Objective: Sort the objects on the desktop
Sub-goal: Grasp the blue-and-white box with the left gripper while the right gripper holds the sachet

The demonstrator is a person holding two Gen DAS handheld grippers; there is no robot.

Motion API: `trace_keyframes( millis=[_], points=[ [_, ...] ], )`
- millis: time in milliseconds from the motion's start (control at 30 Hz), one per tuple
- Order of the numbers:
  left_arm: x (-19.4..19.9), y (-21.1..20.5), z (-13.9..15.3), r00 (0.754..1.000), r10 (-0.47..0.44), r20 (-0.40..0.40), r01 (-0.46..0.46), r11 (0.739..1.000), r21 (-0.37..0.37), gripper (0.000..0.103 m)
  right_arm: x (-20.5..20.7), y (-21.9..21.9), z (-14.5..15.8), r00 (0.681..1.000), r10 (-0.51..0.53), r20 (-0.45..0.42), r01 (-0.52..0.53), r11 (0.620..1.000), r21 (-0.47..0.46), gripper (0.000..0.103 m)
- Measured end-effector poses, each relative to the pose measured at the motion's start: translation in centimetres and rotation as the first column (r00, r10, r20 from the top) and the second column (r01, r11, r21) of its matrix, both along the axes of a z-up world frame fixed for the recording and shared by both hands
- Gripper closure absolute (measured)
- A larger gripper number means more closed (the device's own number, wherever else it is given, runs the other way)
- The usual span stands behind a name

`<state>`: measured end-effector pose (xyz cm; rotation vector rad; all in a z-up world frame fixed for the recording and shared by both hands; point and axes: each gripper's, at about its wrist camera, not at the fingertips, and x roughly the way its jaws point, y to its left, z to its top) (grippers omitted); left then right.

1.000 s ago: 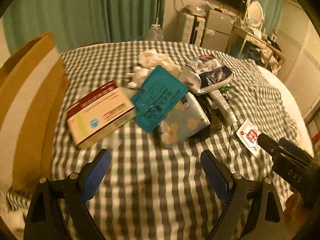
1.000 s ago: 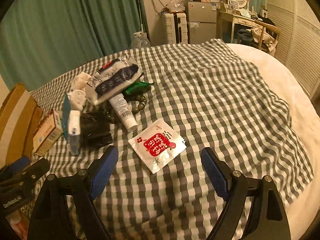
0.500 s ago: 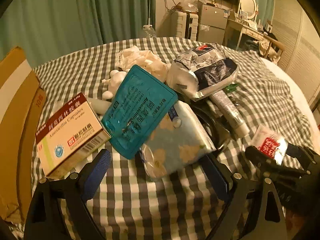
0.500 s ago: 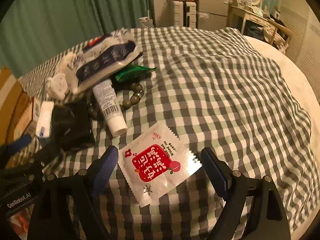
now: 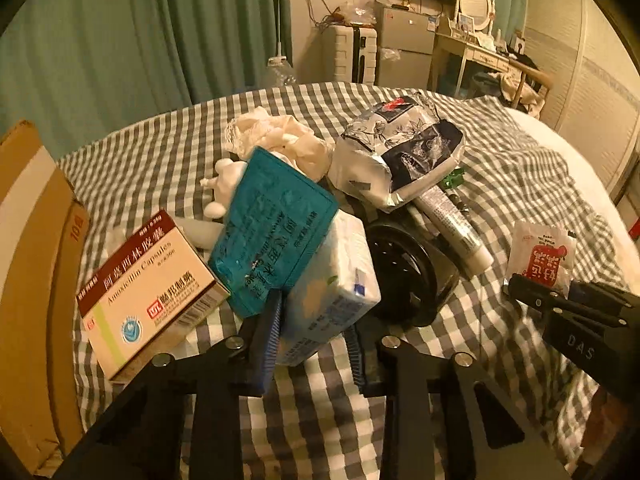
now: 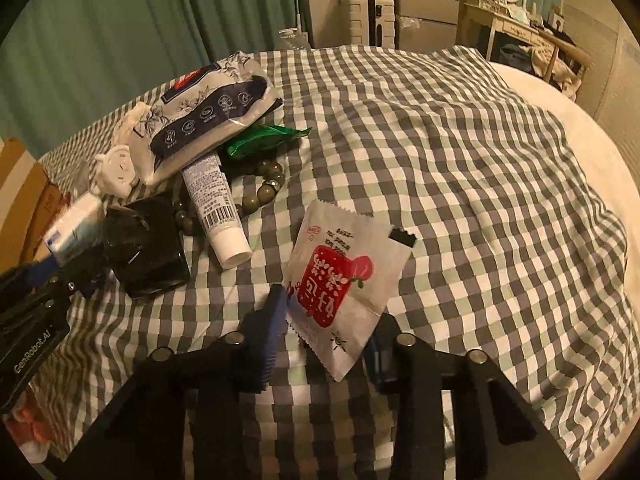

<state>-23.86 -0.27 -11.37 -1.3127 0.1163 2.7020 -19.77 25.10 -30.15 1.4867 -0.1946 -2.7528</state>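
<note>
My left gripper [image 5: 314, 334] has just been closing, and its jaws now stand narrow with the pale tissue pack [image 5: 332, 280] between them; the pads press its near end. My right gripper [image 6: 330, 330] has likewise just been closing, and its jaws pinch the lower corner of the red-and-white sachet [image 6: 344, 276], which tilts up off the checked cloth [image 6: 480, 184].

Both items sit toward the near edge of the cloth. The pack is at the near side of the clutter pile; the sachet lies apart from it, toward the right.

Risks, as I judge them:
1. The teal blister card [image 5: 276, 228] leans on top of the tissue pack. Lifting the pack would likely tip the card onto the medicine box [image 5: 148, 292] or the cloth.
2. The pack is soft; a grip on 1 end alone may let it sag or slip.
3. The sachet is held by a corner only, so it may swing or pull free.

Limits of view:
- The far pad contact on the sachet is hidden behind the sachet itself.
- The black object [image 5: 408, 276] beside the pack is too dark to identify.
- The cardboard box [image 5: 32, 264] at the left edge is cut off by the frame
</note>
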Motion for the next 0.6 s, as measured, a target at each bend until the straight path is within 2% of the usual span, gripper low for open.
trace_keyframes(
  millis=[167,367,600],
  points=[
    [1.0,-0.5,0.8,1.000,-0.012,-0.006,0.012,1.000,0.009,0.080,0.4,0.4,0.2,1.000,-0.015,-0.001,0.015,1.000,-0.022,0.094],
    [2.7,-1.0,2.8,0.999,-0.023,-0.028,0.024,0.999,0.041,0.083,1.6,0.4,0.9,1.000,-0.019,-0.007,0.019,1.000,-0.015,0.099],
    [4.9,-1.4,4.5,0.999,-0.035,-0.036,0.038,0.996,0.084,0.084,3.4,1.3,2.5,0.998,-0.049,-0.029,0.047,0.996,-0.071,0.100]
  ],
)
